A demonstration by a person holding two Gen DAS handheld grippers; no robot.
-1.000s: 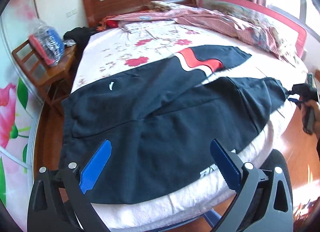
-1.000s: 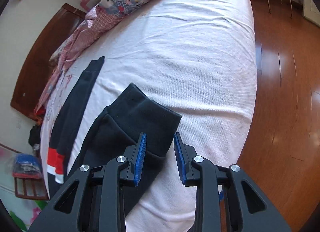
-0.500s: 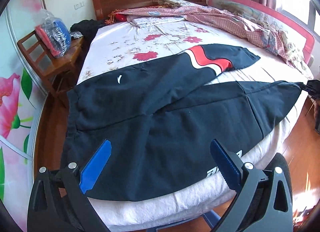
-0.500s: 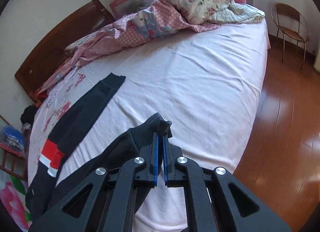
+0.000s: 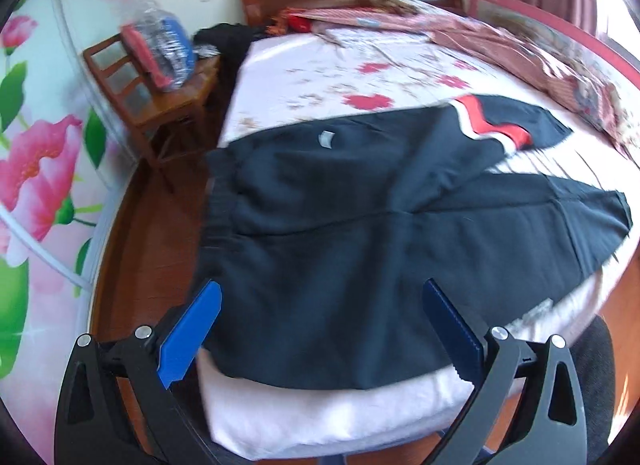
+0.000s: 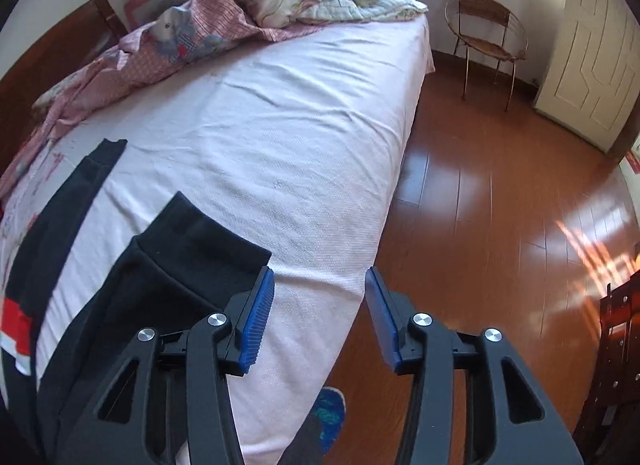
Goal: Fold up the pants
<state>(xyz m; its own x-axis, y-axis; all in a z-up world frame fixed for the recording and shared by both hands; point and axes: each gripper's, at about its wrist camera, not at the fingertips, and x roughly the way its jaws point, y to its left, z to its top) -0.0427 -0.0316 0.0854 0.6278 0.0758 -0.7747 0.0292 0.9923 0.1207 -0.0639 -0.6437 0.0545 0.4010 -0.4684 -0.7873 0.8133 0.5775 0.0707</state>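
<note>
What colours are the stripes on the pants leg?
Red and white stripes on black pants; clearest in left wrist view.

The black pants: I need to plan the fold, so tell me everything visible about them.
The black pants look like soft knit fabric. They lie spread flat on the bed, with the waistband at the left in the left wrist view and the legs apart. The far leg bears a red and white band; the near leg ends in a ribbed cuff. Nothing grips them.
</note>
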